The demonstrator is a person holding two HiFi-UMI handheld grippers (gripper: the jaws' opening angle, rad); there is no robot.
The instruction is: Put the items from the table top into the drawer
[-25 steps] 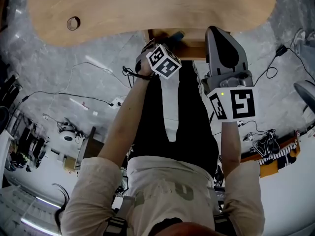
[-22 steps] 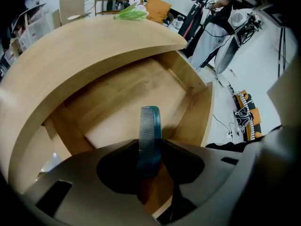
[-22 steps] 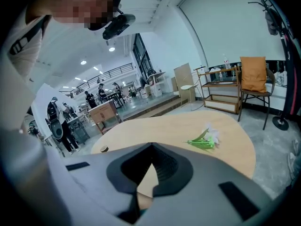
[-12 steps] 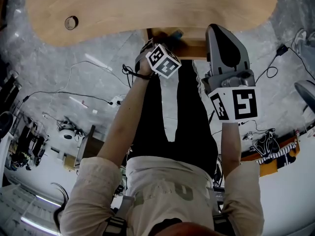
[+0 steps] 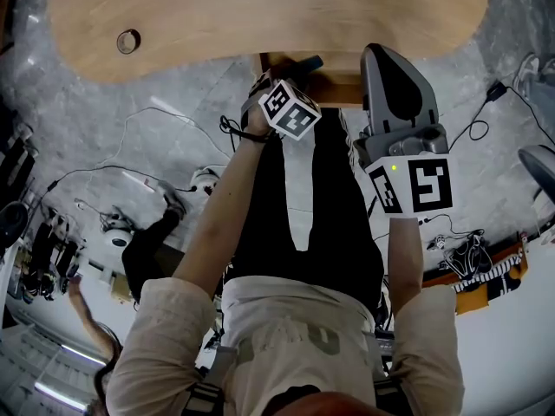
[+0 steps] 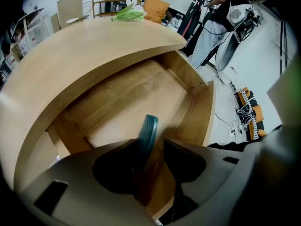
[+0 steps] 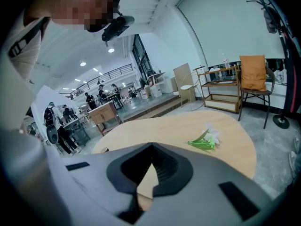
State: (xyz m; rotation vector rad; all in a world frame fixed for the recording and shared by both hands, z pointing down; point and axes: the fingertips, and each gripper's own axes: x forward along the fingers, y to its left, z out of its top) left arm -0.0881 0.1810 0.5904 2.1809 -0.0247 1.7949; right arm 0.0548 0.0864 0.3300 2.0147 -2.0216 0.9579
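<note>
Left tongs (image 6: 150,147) just opened wider | comb (image 6: 148,126) loose between | drawer (image 6: 201,114) wall near

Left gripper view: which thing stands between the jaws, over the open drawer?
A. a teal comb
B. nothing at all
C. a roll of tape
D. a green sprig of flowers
A: a teal comb stands between the jaws of the left gripper, which have just been opening, above the open wooden drawer.
</note>
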